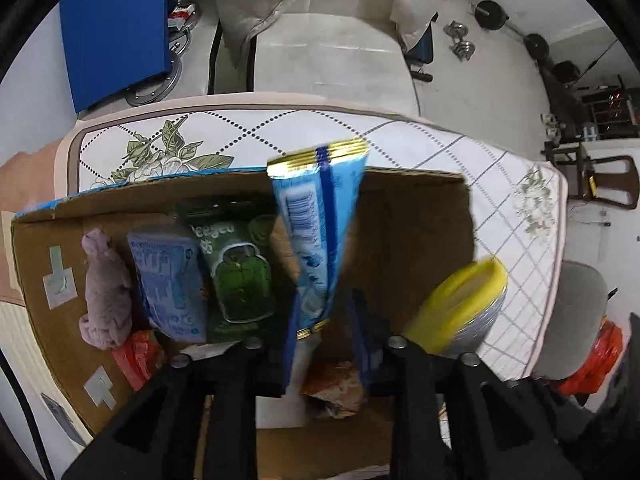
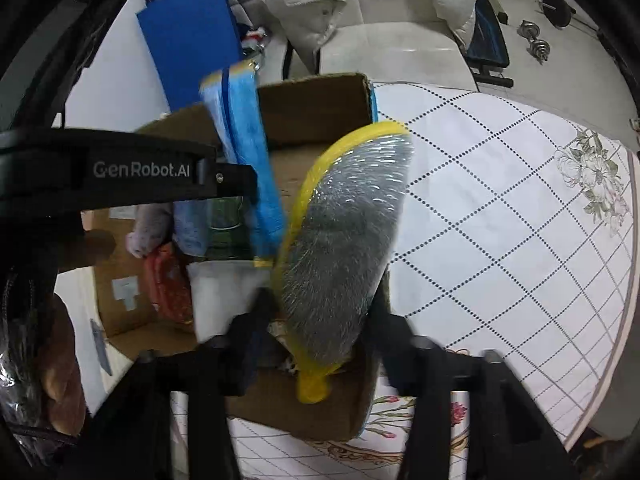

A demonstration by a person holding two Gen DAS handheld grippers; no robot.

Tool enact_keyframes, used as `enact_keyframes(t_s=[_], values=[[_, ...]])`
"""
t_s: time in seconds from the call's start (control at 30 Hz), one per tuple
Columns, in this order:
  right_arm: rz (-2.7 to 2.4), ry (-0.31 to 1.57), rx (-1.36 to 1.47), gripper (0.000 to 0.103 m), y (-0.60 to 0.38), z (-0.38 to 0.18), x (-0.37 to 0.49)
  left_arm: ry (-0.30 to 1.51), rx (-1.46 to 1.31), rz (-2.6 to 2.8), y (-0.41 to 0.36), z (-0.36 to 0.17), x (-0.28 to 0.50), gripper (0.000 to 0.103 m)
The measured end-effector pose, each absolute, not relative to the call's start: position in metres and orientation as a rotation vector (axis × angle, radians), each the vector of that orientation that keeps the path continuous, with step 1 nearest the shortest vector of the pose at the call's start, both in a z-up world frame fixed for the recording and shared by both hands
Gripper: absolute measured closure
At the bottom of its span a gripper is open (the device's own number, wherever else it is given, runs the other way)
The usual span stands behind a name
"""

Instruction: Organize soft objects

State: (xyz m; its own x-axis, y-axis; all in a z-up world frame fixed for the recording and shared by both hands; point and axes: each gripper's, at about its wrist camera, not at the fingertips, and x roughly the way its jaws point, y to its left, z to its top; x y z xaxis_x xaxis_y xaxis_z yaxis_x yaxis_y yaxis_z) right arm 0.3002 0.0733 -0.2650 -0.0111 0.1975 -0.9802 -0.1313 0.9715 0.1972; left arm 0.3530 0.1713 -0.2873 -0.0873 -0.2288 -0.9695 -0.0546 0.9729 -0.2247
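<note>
Left claw (image 1: 326, 344) grips upright blue packet (image 1: 316, 232) over box (image 1: 420, 216).

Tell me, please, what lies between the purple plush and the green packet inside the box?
A blue printed packet lies between the purple plush and the green packet, clearest in the left wrist view.

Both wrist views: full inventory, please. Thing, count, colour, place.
cardboard box: 1, brown, on the quilted bedspread
light blue packet: 1, blue with gold ends, held above the box
yellow-edged pouch: 1, silver and yellow, held at the box's right side
plush toy: 1, mauve, in box, far left
blue pack: 1, in box, beside toy
green pack: 1, in box, centre
red bag: 1, in box, near corner
bedspread: 1, white, diamond pattern
left gripper: 1, black, shut on packet
right gripper: 1, black, shut on pouch
</note>
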Motion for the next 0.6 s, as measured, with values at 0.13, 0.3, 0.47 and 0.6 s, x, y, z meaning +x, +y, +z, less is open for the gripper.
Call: enact_keyframes(t_s=[0.13, 0.3, 0.47, 0.6], values=[[0.242, 1.581, 0.040, 0.028, 0.072, -0.269, 0.303, 1.653, -0.220, -0.154, 0.175, -0.285, 0.350, 0.071], [0.236, 1.585, 0.055, 0.027, 0.066, -0.266, 0.301, 1.633, -0.229, -0.152, 0.178, -0.277, 0.343, 0.060], [0.238, 1.567, 0.067, 0.025, 0.060, -0.255, 0.292, 1.579, -0.229, -0.146, 0.186, -0.261, 0.327, 0.032], [0.233, 1.549, 0.063, 0.024, 0.055, -0.248, 0.285, 1.551, -0.237, -0.137, 0.191, -0.254, 0.311, 0.022]])
